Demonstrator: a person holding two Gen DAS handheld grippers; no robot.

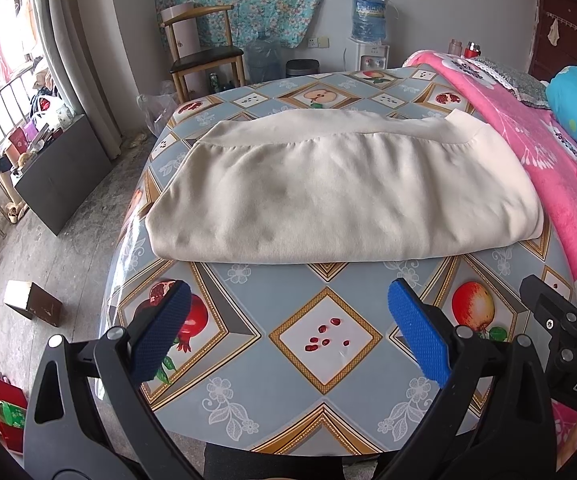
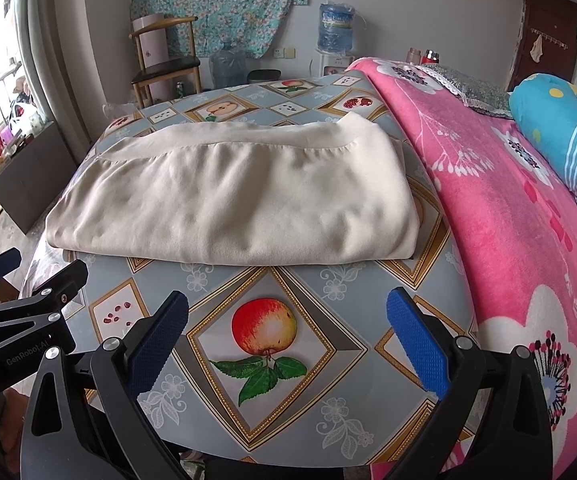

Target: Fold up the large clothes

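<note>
Cream garment (image 1: 336, 192) lies folded in a rectangle mid-table on the fruit-print tablecloth (image 1: 324, 360), ribbed band along far edge; risk: a one-sided pinch at the near fold could drag the stack and spill layers, or catch the slick cloth beneath; pink blanket (image 2: 508, 208) just right could snag; left gripper (image 1: 288, 332) spread wide, empty, touching nothing; right gripper (image 2: 288, 340) likewise wide apart, empty, near of garment.

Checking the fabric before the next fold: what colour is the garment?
Plain cream garment, no print; clearest in the right wrist view.
</note>
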